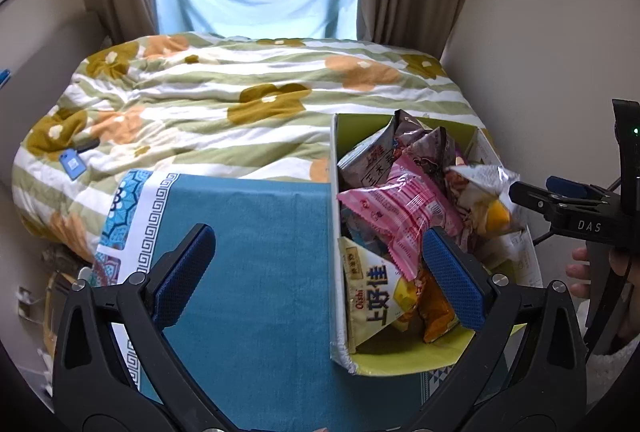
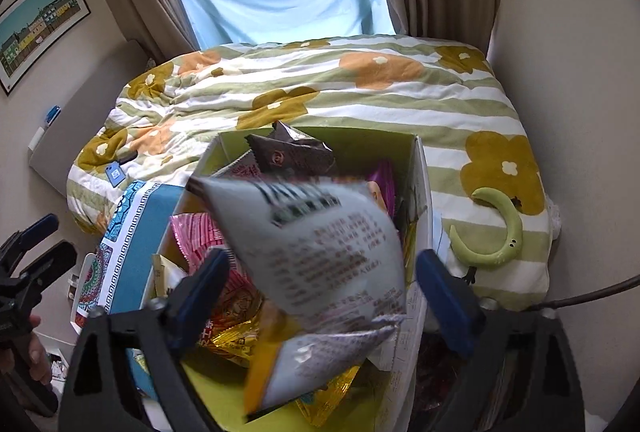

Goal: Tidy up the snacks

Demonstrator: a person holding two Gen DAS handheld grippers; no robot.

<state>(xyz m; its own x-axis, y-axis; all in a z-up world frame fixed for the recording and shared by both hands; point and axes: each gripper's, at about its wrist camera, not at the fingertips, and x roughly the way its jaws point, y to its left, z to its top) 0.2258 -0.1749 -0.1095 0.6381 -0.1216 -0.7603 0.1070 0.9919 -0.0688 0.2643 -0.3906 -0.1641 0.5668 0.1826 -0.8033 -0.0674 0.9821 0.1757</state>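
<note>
A cardboard box [image 1: 334, 216] with a green inside stands on a blue cloth [image 1: 248, 252] and holds several snack packs. Among them are a pink pack [image 1: 400, 207] and a cream Oishi pack [image 1: 372, 296]. My left gripper [image 1: 320, 276] is open, its fingers astride the box's left wall, with nothing held. A finger [image 1: 528, 195] of the right gripper reaches in from the right beside a silver pack [image 1: 480, 187]. In the right wrist view my right gripper [image 2: 324, 290] stands open above the box [image 2: 420, 183]. That silver pack [image 2: 320, 240] hangs blurred and loose between its pads.
The cloth lies on a bed with a flowered striped quilt [image 1: 224, 103]. A green crescent-shaped object [image 2: 504, 228] rests on the quilt right of the box. A small blue tag [image 1: 72, 161] lies at the left. A wall runs close on the right, and a hand [image 1: 580, 272] holds the right tool.
</note>
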